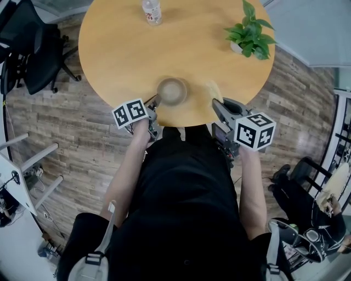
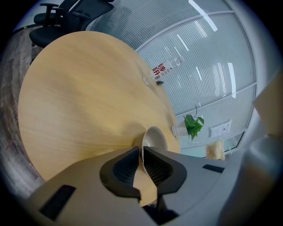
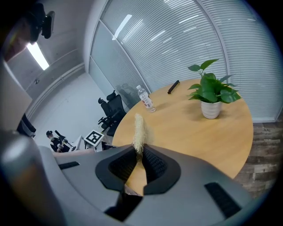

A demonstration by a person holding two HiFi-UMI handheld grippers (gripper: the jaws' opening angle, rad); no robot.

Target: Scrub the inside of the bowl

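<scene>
A beige bowl (image 1: 172,91) sits near the front edge of the round wooden table (image 1: 120,49). My left gripper (image 1: 155,103) is at the bowl's left side. In the left gripper view the bowl (image 2: 155,137) has its thin rim pinched between the black pads, so the left gripper (image 2: 142,150) is shut on it. My right gripper (image 1: 215,104) is just right of the bowl, shut on a pale fibrous scrub pad (image 1: 211,89). The scrub pad (image 3: 139,128) sticks up edge-on out of the right gripper (image 3: 138,150). The pad is beside the bowl, outside it.
A water bottle (image 1: 152,11) stands at the table's far edge and a potted plant (image 1: 249,35) at the far right. A black office chair (image 1: 38,55) is left of the table. A slim dark object (image 3: 173,87) lies beyond the plant. A person sits at lower right (image 1: 307,214).
</scene>
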